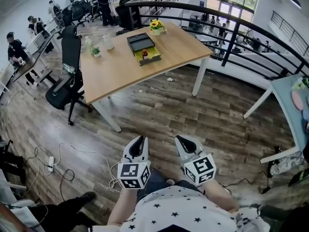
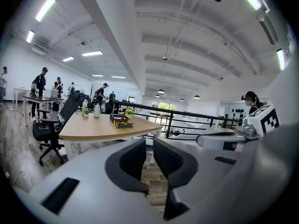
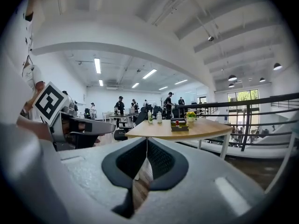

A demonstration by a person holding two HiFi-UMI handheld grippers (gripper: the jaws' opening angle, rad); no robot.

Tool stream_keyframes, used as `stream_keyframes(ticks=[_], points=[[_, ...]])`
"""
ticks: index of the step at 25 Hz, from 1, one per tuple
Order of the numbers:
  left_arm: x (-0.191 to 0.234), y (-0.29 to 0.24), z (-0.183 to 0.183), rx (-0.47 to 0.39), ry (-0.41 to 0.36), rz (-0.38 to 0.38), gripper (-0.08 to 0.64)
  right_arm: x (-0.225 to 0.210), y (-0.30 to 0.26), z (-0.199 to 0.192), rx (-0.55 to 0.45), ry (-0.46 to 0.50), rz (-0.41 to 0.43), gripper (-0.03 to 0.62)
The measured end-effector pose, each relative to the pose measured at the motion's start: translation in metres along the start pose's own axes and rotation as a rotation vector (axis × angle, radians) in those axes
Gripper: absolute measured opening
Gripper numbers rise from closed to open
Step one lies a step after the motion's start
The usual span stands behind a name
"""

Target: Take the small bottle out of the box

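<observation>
Left gripper (image 1: 140,141) and right gripper (image 1: 183,141) jaws are seen shut, empty, well off the worktop (image 1: 120,67). Small bottle (image 1: 144,53) is spotted in the box (image 1: 137,38) by the far edge; it could be knocked over if reached with jaws unopened.

A long wooden table (image 1: 120,67) on white legs stands on the plank floor (image 1: 169,111). Toward its far end sit a pot of yellow flowers (image 1: 156,26), a white jug (image 1: 108,41) and a small potted plant (image 1: 96,51), the last two near each other. A black office chair (image 1: 71,47) stands at the table's left side. A black railing (image 1: 230,41) curves behind the table. A white power strip (image 1: 50,164) lies on the floor at left. A person (image 1: 14,47) stands by desks at far left
</observation>
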State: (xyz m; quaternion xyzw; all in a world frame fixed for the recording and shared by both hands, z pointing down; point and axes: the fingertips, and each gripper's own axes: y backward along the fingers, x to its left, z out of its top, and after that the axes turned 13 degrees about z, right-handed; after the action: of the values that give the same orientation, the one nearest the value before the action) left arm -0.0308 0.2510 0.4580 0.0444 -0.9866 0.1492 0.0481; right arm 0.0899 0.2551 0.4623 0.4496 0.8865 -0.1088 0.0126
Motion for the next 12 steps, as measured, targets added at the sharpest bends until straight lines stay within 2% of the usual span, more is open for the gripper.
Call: stream_keyframes(ticks=[2, 5, 12], points=[[-0.003, 0.004, -0.002, -0.002, -0.002, -0.011, 0.086, 0.004, 0.001, -0.004, 0.013, 0.001, 0.019, 0.026], [-0.008, 0.010, -0.003, -0.006, -0.001, -0.025, 0.122, 0.009, 0.004, -0.007, 0.021, -0.001, 0.033, 0.046], [-0.014, 0.017, 0.002, -0.032, 0.003, -0.036, 0.158, 0.014, 0.009, -0.006, 0.014, -0.002, 0.034, 0.112]])
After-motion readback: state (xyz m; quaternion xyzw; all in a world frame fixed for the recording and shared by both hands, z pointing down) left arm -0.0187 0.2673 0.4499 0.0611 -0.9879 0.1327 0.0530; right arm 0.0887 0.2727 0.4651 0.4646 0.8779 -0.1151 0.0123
